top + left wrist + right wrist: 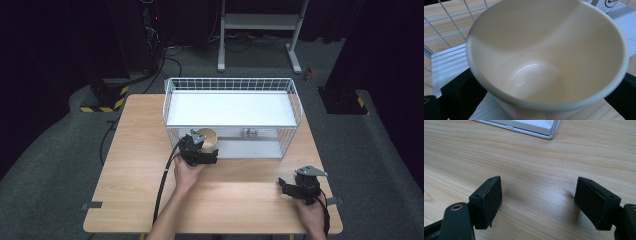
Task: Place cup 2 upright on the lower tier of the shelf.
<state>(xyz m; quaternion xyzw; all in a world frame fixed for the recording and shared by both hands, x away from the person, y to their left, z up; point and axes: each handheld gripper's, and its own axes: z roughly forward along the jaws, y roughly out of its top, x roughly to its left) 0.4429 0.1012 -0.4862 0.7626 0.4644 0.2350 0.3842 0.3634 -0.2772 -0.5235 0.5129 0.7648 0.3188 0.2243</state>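
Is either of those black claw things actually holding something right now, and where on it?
The left gripper has a cream cup between its jaws, low on its sides; whether they still press on it can't be told. The right gripper is open and empty over the table.

Count on the worktop (140, 170): one cream cup (206, 138), one white wire basket (295, 102), one silver case (260, 142) with one latch (249, 133). Two hand-held grippers: left (209, 156), right (284, 186).
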